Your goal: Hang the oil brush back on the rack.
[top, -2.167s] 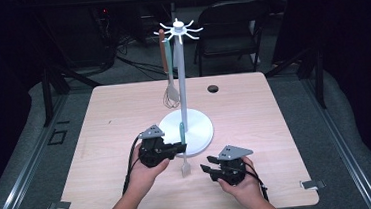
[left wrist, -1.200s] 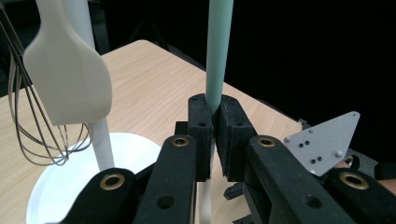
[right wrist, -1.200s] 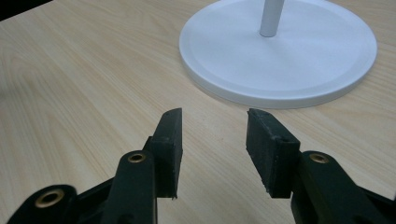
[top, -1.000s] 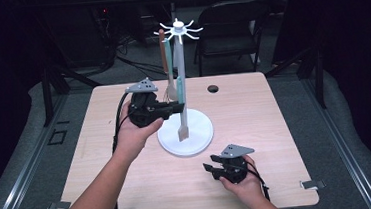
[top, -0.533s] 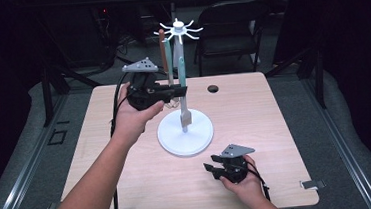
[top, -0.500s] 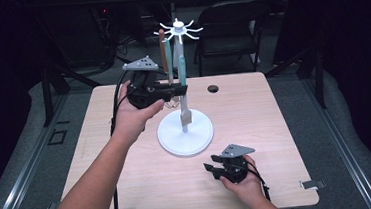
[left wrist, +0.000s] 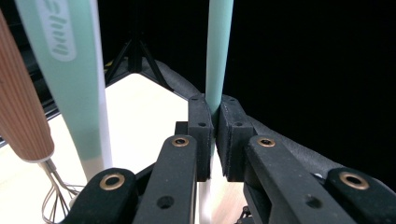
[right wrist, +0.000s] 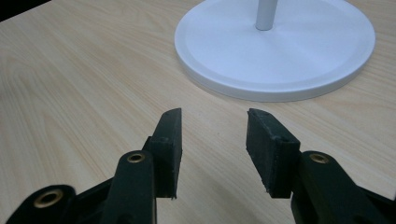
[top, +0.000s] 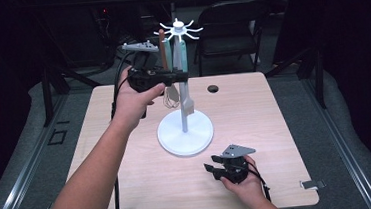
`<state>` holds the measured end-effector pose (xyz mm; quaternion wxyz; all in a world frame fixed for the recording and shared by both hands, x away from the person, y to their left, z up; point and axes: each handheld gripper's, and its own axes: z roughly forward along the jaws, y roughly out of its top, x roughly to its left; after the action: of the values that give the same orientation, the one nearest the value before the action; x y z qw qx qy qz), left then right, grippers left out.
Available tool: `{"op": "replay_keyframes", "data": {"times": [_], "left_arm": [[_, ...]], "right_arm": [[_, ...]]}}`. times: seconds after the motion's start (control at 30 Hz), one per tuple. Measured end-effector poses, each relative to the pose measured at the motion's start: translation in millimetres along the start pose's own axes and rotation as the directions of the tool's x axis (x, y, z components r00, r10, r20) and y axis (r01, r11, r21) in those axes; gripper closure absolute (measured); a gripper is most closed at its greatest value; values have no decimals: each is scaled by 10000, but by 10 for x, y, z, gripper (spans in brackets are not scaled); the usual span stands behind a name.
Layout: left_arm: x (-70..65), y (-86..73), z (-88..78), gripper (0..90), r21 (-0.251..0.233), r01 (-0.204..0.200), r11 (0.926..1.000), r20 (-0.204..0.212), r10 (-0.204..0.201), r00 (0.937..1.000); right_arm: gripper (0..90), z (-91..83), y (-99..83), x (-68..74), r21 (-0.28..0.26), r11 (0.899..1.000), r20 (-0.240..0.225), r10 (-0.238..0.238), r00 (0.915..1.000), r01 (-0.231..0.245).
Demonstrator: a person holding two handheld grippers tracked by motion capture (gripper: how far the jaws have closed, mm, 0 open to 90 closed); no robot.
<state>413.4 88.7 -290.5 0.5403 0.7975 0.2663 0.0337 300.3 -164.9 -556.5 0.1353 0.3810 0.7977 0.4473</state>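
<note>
Beside the rack's post (top: 183,115), the left hand-held gripper (left wrist: 214,122) clamps a mint-green handle (left wrist: 218,51); the right (right wrist: 214,131) gapes empty.

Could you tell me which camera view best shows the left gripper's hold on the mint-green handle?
The left gripper view: its pads clamp the mint-green handle squarely. The high view shows the left gripper small beside the white stand.

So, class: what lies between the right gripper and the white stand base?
Only bare wooden table. In the right gripper view, the open right gripper points at the stand base with nothing in the stretch between.
</note>
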Motion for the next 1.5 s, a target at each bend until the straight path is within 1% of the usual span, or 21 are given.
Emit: {"op": "replay_keyframes", "data": {"times": [0.17, 0.33, 0.43, 0.63, 0.87, 1.0, 1.1, 1.17, 1.33, 1.5], "left_arm": [[55, -10, 6, 849, -59, 233, 9997, 44, -233, 9997], [101, -16, 26, 849, -57, 376, 9993, -68, -376, 9993], [137, -27, 34, 847, -136, 572, 9983, -57, -573, 9983], [120, -32, 30, 839, -113, 521, 9986, -182, -523, 9985], [84, -59, 42, 775, 4, 315, 9995, -548, -314, 9980], [102, -88, 46, 752, 60, 310, 9995, -783, -305, 9965], [121, -110, 37, 749, 91, 372, 9993, -859, -363, 9956], [130, -126, 28, 747, 174, 391, 9991, -995, -372, 9943], [153, -175, 0, 742, 144, 514, 9986, -1098, -495, 9927], [145, -208, -46, 738, 249, 472, 9986, -1269, -436, 9910]], "right_arm": [[555, 2, -4, 11, -55, 10000, -51, 7, 10000, -8], [555, 7, -3, 23, -92, 9999, -77, -53, 10000, 52], [554, 12, -7, 32, -103, 9999, -80, -79, 9999, 78], [554, 10, -7, 30, -125, 9999, -93, -99, 9999, 98], [551, 12, -4, 38, -31, 9999, -76, -155, 9999, 155], [549, 16, -7, 41, -38, 9999, -101, -162, 9998, 162], [548, 17, -7, 37, -16, 9999, -111, -164, 9998, 164], [548, 18, -8, 38, -27, 9999, -106, -160, 9998, 160], [545, 20, -8, 40, 2, 9998, -105, -179, 9998, 179], [543, 24, -12, 41, 4, 9999, -106, -145, 9998, 145]]}}
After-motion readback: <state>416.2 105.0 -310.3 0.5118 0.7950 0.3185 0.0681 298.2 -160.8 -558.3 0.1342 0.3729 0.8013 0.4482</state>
